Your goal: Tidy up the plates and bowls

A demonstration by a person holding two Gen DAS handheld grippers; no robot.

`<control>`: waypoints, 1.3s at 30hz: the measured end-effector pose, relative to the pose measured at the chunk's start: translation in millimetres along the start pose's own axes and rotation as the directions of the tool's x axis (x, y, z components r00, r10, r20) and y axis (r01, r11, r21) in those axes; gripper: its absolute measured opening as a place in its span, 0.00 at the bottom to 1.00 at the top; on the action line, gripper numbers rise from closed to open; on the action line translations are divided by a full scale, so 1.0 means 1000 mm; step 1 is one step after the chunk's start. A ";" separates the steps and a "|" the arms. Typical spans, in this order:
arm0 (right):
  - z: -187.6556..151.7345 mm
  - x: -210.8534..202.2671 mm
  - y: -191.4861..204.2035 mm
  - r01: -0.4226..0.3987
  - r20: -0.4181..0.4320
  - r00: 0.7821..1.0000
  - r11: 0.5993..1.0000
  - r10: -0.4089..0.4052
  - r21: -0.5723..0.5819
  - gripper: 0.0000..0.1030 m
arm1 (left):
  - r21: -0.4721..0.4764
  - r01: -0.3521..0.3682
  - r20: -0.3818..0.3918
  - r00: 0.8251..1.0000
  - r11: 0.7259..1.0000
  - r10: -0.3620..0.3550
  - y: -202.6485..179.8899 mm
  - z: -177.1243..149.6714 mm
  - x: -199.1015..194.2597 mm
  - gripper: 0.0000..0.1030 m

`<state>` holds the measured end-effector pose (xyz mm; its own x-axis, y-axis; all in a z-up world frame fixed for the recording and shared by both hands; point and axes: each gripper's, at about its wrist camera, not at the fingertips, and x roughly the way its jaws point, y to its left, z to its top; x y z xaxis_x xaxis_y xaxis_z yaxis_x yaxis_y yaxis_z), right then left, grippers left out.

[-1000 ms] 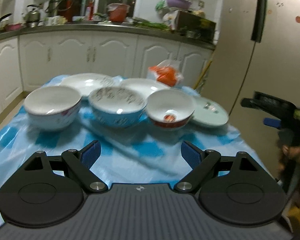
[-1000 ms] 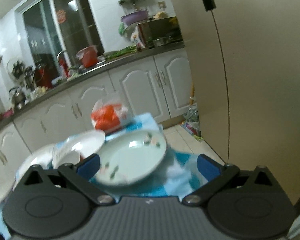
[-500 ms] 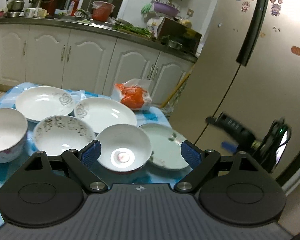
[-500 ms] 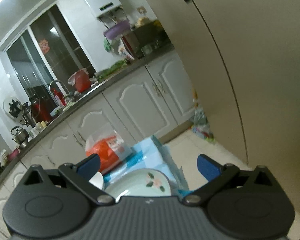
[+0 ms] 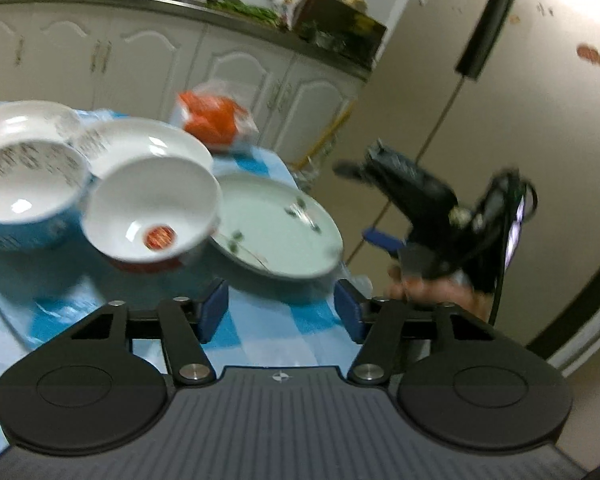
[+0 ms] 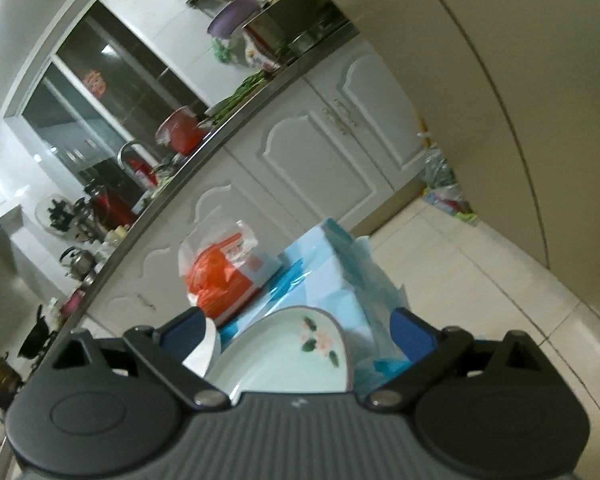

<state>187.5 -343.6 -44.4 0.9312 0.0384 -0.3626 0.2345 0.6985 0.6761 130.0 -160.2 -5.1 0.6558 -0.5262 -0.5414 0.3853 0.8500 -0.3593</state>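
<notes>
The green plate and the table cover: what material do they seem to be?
Green plate: probably glazed ceramic, going by its glossy, smooth surface, painted flowers and thick rim. Table cover: likely thin plastic sheet, since it looks shiny and wrinkled, and hangs in folds at the edge.

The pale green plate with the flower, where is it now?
In the left wrist view, the pale green plate lies near the table's right edge, right of the red-marked bowl.

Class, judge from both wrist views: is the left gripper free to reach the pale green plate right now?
Probably yes. The left gripper is open and empty, and only bare tablecloth lies between it and the pale green plate.
</notes>
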 end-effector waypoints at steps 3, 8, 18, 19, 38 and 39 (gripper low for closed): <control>0.002 0.003 0.000 -0.022 -0.026 0.999 1.000 0.022 -0.009 0.96 | 0.001 0.002 -0.021 1.000 1.000 -0.002 -0.004 -0.002 0.014 0.60; 0.005 0.009 -0.001 -0.045 -0.079 0.996 0.998 0.043 -0.031 0.84 | 0.013 -0.055 -0.007 0.998 0.998 0.055 -0.005 -0.002 0.037 0.58; -0.002 0.021 -0.004 -0.059 -0.166 0.985 0.997 0.049 -0.059 0.76 | 0.003 -0.105 0.020 0.994 0.994 0.105 0.004 0.003 0.067 0.67; -0.002 0.022 -0.004 -0.066 -0.167 0.984 0.997 0.056 -0.050 0.76 | -0.002 -0.104 0.023 0.994 0.995 0.105 0.007 0.005 0.070 0.68; -0.001 0.028 -0.011 -0.179 -0.180 0.968 0.984 0.177 0.007 0.82 | 0.035 -0.177 0.061 0.983 0.984 0.175 0.005 0.017 0.104 0.78; -0.001 0.027 -0.011 -0.178 -0.179 0.968 0.984 0.176 0.007 0.82 | 0.039 -0.180 0.061 0.982 0.983 0.177 0.005 0.016 0.103 0.78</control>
<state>209.3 -349.3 -62.5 0.8925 0.2885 -0.3468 0.0669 0.6757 0.7341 209.9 -210.0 -50.4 0.7521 -0.3644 -0.5491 0.2859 0.9311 -0.2264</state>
